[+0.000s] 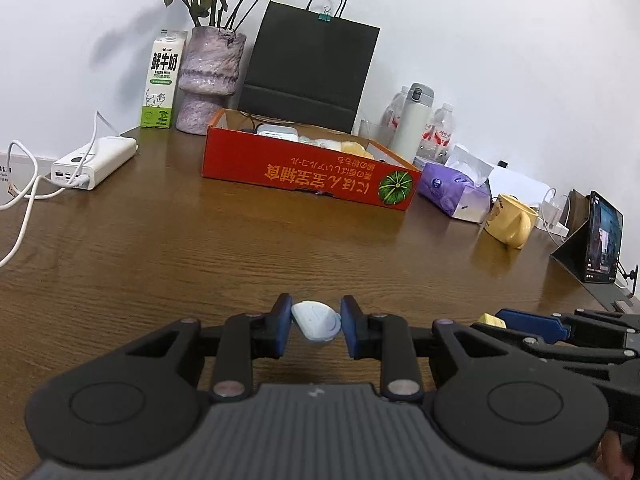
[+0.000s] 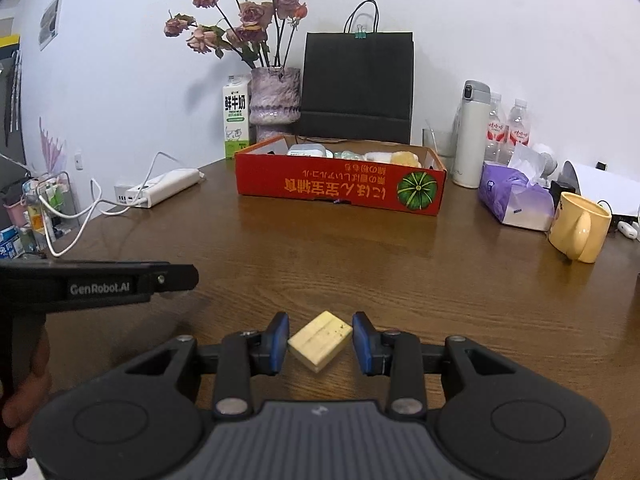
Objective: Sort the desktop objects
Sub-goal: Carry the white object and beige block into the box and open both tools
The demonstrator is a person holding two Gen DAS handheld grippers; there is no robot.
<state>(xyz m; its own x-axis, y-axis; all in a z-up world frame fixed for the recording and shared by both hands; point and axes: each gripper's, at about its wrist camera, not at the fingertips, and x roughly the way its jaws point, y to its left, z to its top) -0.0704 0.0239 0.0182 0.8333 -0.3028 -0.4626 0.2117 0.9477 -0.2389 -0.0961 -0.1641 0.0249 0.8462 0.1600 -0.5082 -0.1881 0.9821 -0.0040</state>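
Observation:
My left gripper (image 1: pixel 316 326) is shut on a small pale blue rounded case (image 1: pixel 316 322), held just above the wooden table (image 1: pixel 200 240). My right gripper (image 2: pixel 320 342) is shut on a pale yellow block (image 2: pixel 320 340) with its pads touching two corners. In the left wrist view the right gripper (image 1: pixel 532 326) shows at the right with the yellow block (image 1: pixel 493 320) in it. A red cardboard box (image 1: pixel 312 178) with several items inside stands at the back middle; it also shows in the right wrist view (image 2: pixel 340 188).
Behind the box stand a milk carton (image 1: pixel 163 84), a vase of dried roses (image 1: pixel 208 80), and a black paper bag (image 1: pixel 308 68). A white power bank (image 1: pixel 96 162) with cables lies left. A thermos (image 1: pixel 412 122), bottles, purple tissue pack (image 1: pixel 452 192), yellow mug (image 1: pixel 510 220) and tablet (image 1: pixel 600 240) are right.

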